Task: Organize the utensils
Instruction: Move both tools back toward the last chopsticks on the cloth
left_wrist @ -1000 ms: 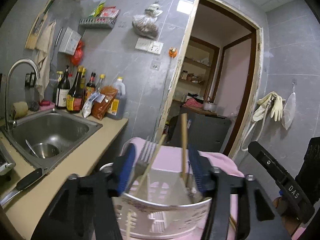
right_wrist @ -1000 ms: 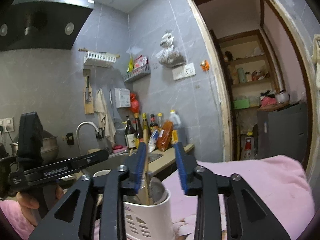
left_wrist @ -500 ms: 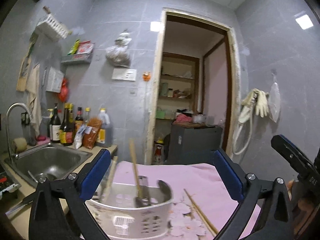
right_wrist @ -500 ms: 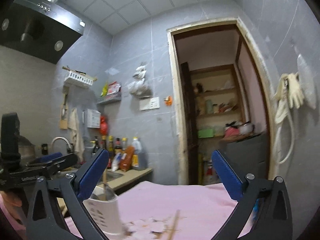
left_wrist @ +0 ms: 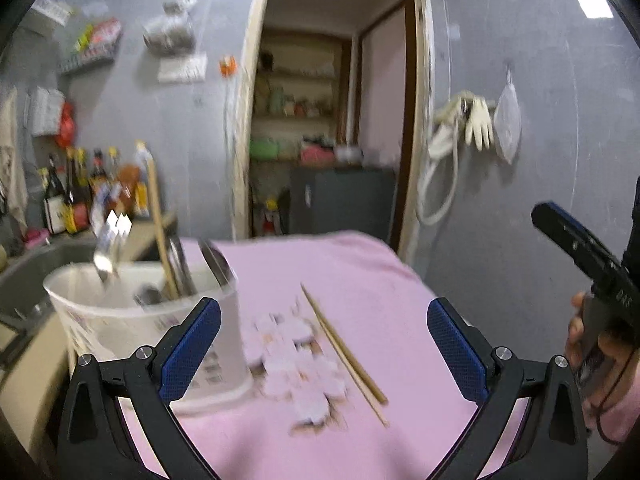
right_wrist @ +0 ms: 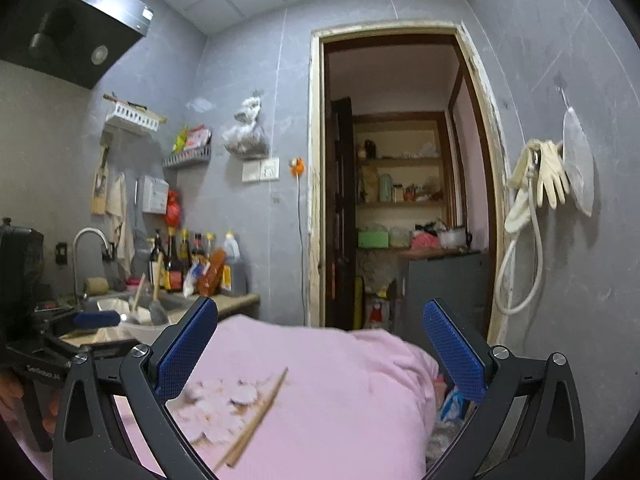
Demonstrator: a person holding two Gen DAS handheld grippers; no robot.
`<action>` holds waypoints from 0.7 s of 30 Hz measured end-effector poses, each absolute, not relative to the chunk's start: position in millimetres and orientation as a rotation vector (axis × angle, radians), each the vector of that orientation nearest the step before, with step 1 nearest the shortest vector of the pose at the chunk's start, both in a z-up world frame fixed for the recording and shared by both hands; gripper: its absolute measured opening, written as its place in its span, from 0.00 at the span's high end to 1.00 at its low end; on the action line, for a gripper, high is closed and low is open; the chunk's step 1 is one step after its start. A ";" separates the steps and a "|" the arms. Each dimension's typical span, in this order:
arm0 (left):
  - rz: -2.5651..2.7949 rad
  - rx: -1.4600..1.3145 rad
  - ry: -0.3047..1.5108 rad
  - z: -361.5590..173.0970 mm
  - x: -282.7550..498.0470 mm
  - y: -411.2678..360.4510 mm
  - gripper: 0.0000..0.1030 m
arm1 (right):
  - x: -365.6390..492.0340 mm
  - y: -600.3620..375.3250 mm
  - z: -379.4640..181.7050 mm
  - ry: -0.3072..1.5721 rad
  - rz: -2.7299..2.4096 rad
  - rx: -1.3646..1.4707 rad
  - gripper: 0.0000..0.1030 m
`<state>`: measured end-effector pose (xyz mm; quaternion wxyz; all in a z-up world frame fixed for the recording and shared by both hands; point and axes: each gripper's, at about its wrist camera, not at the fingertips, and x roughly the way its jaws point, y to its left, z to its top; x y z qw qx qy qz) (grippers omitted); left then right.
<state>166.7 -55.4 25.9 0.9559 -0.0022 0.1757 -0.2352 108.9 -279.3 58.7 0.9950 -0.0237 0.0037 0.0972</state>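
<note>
On the pink cloth (left_wrist: 360, 280) a pair of chopsticks (left_wrist: 344, 354) lies loose, running from 11 to 5 o'clock in the left view, just right of a patch of white flower print (left_wrist: 298, 364). At 9 o'clock from the chopsticks stands the white holder (left_wrist: 132, 320), with a fork (left_wrist: 110, 240), one upright chopstick (left_wrist: 160, 232) and some metal handles (left_wrist: 212, 260) sticking out; blur hides what the handles belong to. Beyond the holder, at 10 o'clock, are the sink (left_wrist: 24, 280) and a row of bottles (left_wrist: 80, 192); a doorway (right_wrist: 404, 184) opens at 12.

The left gripper (left_wrist: 324, 344) is spread wide and holds nothing; its left finger overlaps the holder's wall in view, contact unclear. The right gripper (right_wrist: 322, 348) is also spread wide and empty, hanging over the cloth with the chopsticks (right_wrist: 256, 420) low between its fingers, untouched.
</note>
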 end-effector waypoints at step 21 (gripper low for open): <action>-0.740 -0.040 1.005 -51.9 242.7 -108.0 0.72 | 218.9 -287.8 -16.0 0.634 0.370 -0.004 0.66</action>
